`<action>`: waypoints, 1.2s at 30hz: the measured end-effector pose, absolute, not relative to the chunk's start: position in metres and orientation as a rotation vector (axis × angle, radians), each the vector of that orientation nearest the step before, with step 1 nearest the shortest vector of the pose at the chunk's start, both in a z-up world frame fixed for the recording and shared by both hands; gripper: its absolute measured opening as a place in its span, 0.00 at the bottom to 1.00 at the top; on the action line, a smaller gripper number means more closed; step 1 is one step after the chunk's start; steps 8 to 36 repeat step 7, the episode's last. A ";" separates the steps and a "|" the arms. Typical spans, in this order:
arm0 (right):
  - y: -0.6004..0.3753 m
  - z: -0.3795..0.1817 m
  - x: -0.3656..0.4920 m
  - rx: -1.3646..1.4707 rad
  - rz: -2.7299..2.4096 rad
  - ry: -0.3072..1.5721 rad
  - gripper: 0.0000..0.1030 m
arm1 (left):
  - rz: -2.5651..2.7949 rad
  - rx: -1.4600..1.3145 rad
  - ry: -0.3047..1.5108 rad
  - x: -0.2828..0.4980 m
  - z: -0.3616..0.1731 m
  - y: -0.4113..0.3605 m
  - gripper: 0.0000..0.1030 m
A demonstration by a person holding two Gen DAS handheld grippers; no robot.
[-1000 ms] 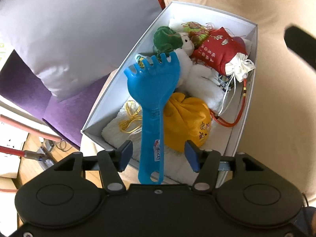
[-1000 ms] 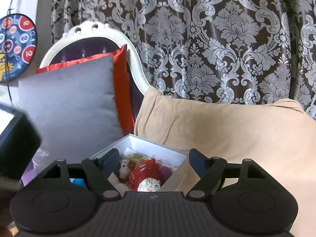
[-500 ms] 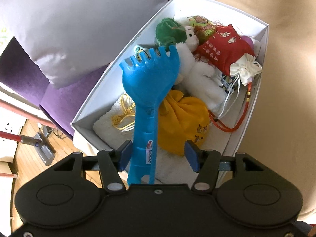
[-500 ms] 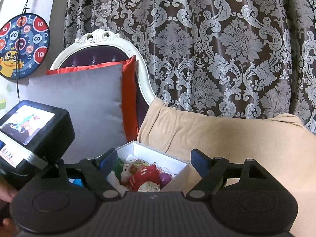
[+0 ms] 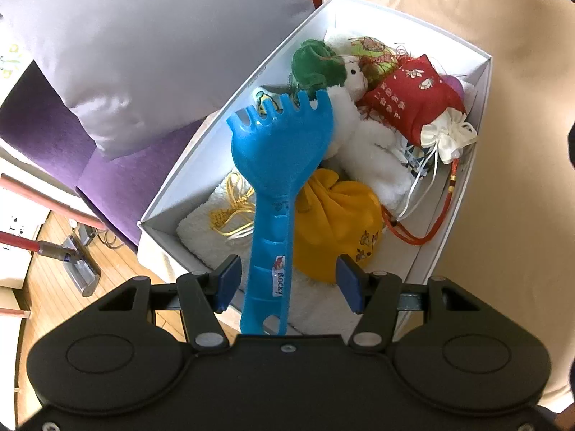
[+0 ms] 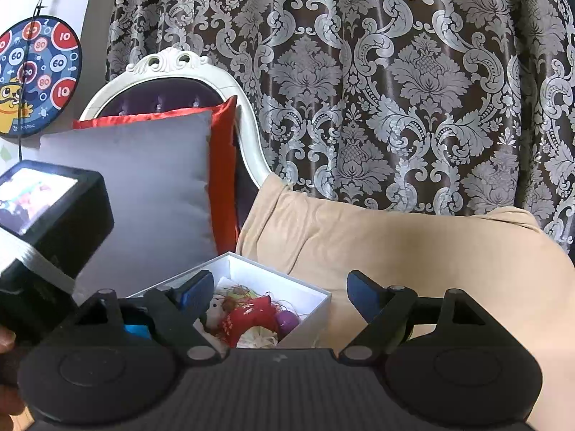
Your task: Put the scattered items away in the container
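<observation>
Toys are crowding the white box (image 5: 413, 18) in the left wrist view: a green plush (image 5: 312, 64) and a red pouch (image 5: 413, 100) are sitting toward its far end, a white plush (image 5: 373, 158) is lying along its middle, and a yellow pouch (image 5: 337, 222) is resting near its close end. The blue toy rake (image 5: 280, 151) is lying over these, with its head above the box's middle and its handle end reaching the box's near rim. The left gripper (image 5: 285, 283) is hovering above that rim, half spread; its pads are flanking the handle without touching it. A grey cushion (image 5: 161, 36) is leaning just left of the box. In the right wrist view, the right gripper (image 6: 280, 296) is standing wide apart and holding nothing, with the box (image 6: 305, 319) just beyond its fingers. A patterned curtain (image 6: 395, 72) is hanging behind the box.
</observation>
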State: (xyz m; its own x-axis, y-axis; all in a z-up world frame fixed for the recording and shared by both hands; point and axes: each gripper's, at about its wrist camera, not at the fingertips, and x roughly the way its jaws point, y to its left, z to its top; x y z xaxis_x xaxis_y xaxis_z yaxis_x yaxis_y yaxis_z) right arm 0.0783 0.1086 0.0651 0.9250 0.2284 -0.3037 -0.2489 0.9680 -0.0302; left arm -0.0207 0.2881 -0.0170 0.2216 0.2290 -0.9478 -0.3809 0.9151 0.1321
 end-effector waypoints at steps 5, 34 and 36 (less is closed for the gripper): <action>0.108 0.064 0.081 -0.070 0.234 0.311 0.80 | 0.422 -0.133 1.274 -0.021 -0.014 0.288 0.54; 0.108 0.064 0.081 -0.068 0.231 0.314 0.80 | 0.421 -0.132 1.272 -0.021 -0.014 0.289 0.54; 0.108 0.064 0.081 -0.068 0.231 0.314 0.80 | 0.421 -0.132 1.272 -0.021 -0.014 0.289 0.54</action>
